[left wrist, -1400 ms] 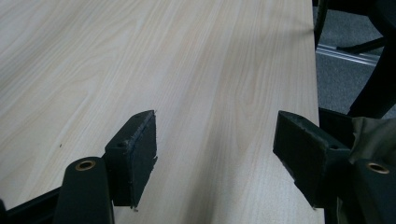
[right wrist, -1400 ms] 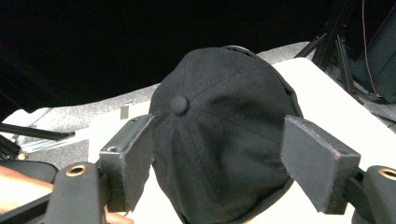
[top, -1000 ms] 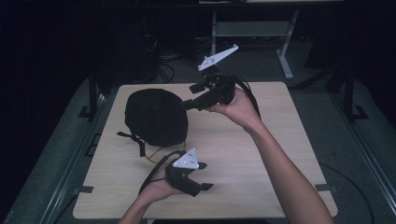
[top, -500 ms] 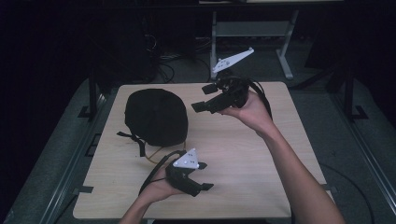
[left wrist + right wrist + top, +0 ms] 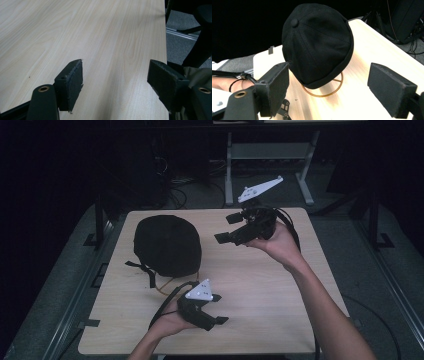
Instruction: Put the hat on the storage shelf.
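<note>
A round black fabric cap [image 5: 167, 245] sits on a brass wire ring [image 5: 322, 91] left of centre on the pale wooden table [image 5: 270, 285]. The right gripper [image 5: 231, 228], upper middle, and the left gripper [image 5: 217, 309], lower middle, both have jaws wide apart, holding nothing.

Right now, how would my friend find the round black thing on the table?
Start at the pale wooden table and look toward its far left part. There sits a black cap with a button on top, propped on a thin gold wire ring. It is the one soft, dome-shaped thing; the two claws are hand-held.
</note>
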A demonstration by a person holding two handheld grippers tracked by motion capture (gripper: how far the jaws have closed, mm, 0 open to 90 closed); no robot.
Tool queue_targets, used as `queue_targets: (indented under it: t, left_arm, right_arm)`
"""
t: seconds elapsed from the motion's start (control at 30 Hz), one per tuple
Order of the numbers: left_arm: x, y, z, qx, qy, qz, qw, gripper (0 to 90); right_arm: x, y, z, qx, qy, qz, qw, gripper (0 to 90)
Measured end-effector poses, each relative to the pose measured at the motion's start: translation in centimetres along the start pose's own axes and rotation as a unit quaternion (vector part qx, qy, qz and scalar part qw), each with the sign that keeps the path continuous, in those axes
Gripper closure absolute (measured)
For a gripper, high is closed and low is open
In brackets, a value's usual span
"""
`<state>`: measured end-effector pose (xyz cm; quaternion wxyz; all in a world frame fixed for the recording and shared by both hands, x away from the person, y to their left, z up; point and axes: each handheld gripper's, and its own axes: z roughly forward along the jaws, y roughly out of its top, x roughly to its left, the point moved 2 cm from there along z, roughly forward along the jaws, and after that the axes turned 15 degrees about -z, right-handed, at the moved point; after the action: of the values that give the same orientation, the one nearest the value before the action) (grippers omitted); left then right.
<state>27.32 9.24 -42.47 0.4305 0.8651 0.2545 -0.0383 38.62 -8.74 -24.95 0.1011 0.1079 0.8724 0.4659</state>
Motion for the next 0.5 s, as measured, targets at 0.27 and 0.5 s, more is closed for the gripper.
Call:
queue_targets:
  t: [0.27, 0.5]
  left_arm:
    - [0.1, 0.0, -0.2, -0.003, 0.001, -0.001, 1.0, 28.4]
    - [0.2, 0.0, -0.1, -0.002, 0.002, -0.001, 1.0, 28.3]
  right_arm:
    - [0.1, -1.1, -0.9, -0.002, -0.005, 0.006, 1.0, 17.0]
    - [0.0, -2.3, -2.1, -0.003, -0.016, 0.009, 0.9998, 17.0]
